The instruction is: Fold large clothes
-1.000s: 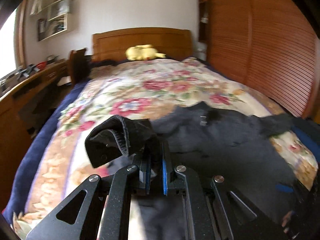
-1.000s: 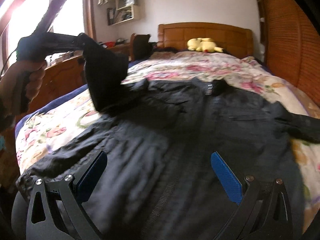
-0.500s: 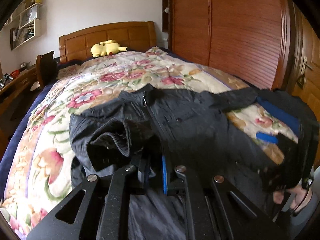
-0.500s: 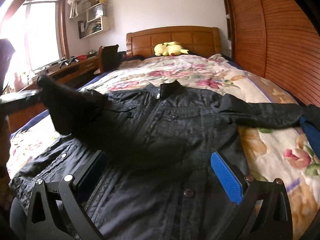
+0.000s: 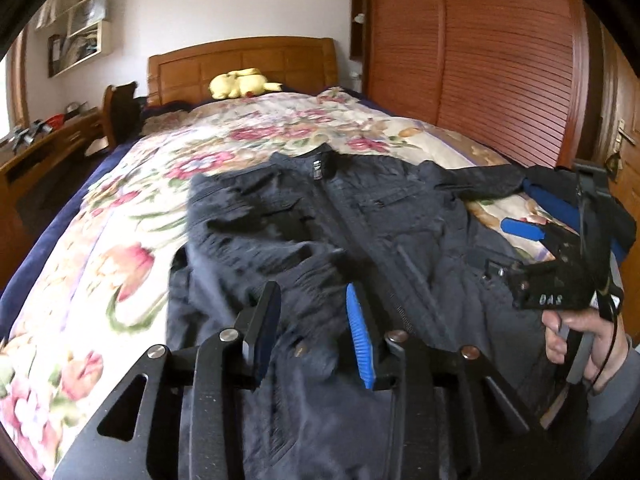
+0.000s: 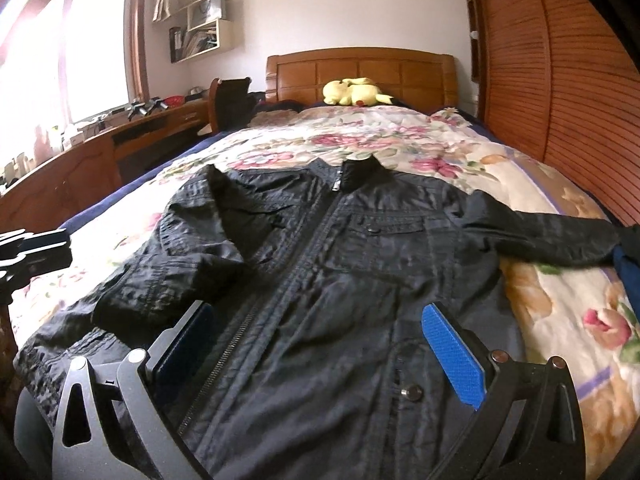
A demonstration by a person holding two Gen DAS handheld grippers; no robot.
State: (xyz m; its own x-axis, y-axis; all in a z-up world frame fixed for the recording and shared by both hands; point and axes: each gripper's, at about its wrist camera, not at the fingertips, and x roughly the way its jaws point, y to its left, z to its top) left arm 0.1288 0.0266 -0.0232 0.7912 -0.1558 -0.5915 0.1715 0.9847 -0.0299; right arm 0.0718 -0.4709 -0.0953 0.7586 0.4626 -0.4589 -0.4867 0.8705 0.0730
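A black zip-up jacket point(image 6: 360, 260) lies face up on the floral quilt point(image 6: 560, 320), collar toward the headboard. Its left sleeve point(image 6: 192, 264) lies folded across the chest; the other sleeve point(image 6: 560, 236) stretches out to the right. My left gripper point(image 5: 314, 320) hovers just over the folded sleeve's cuff point(image 5: 304, 280), jaws opening, pads not pressing on the cloth. My right gripper point(image 6: 320, 344) stands wide open above the jacket's lower front, holding nothing. In the left wrist view the right gripper point(image 5: 520, 208) shows at the right, held by a hand point(image 5: 580, 336).
A yellow plush toy point(image 6: 354, 92) rests by the wooden headboard point(image 6: 360, 68). A slatted wardrobe point(image 6: 580, 100) runs along the bed's right side. A desk point(image 6: 80, 160) and a chair point(image 6: 230, 100) stand to the left under the window.
My left gripper swept the raised sleeve across and down onto the jacket's front, then its jaws parted and let go of the cuff. The right gripper shifted slightly, staying open.
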